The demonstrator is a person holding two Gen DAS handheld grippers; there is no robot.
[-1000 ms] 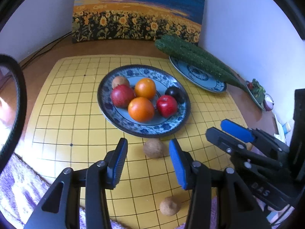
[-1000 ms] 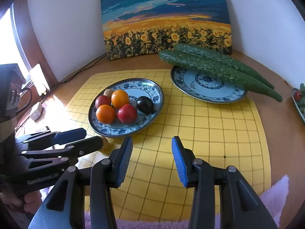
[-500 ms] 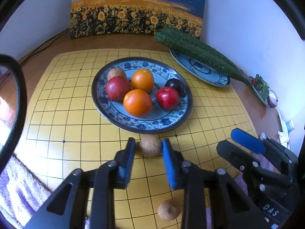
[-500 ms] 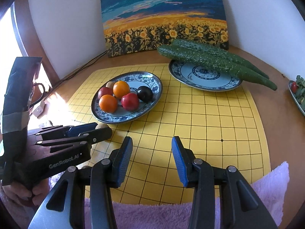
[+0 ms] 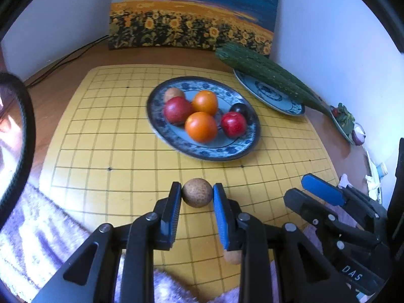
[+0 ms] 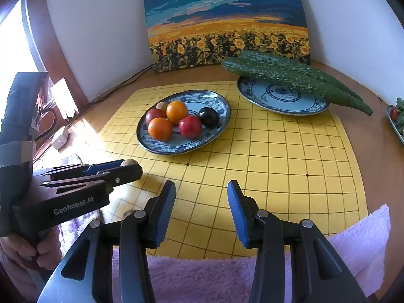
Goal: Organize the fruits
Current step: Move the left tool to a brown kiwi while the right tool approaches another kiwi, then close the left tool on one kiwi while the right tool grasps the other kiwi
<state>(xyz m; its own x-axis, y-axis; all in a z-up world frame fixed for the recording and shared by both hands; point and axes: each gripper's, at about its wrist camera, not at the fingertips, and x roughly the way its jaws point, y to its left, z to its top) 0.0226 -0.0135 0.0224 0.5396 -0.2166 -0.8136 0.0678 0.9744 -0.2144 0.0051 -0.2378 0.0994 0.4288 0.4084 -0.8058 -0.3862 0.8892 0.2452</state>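
Yellow grid mat (image 5: 101,131) on a wooden table; sunflower painting (image 5: 194,12) against the white wall; purple towel (image 6: 202,277) at the near edge.

Left gripper (image 5: 197,197): jaws narrowed onto a brown fruit (image 5: 197,192), pads touching both flanks. Fruit appears lifted just off the mat, near side of the fruit plate (image 5: 176,136). In the right view only its tip shows past the left gripper (image 6: 128,164).

Right gripper (image 6: 201,202): jaws wide apart, nothing between them, hovering over bare mat.

Plate holds two oranges, two red fruits, one dark plum, one brown fruit at the back. A second brown fruit (image 5: 233,257) lies on the mat, mostly hidden under the left gripper's right finger. Cucumbers (image 6: 290,78) lie across the far plate.

Handling, judged: fruit small, light, round, firm-skinned; likely to roll or squirt out if pinched off-centre. Hold across the widest girth, as now.

Versus one second ago: the left jaws stood open around the fruit as it sat on the mat; now closed on it and drawn back from the plate. Right gripper unchanged in opening.
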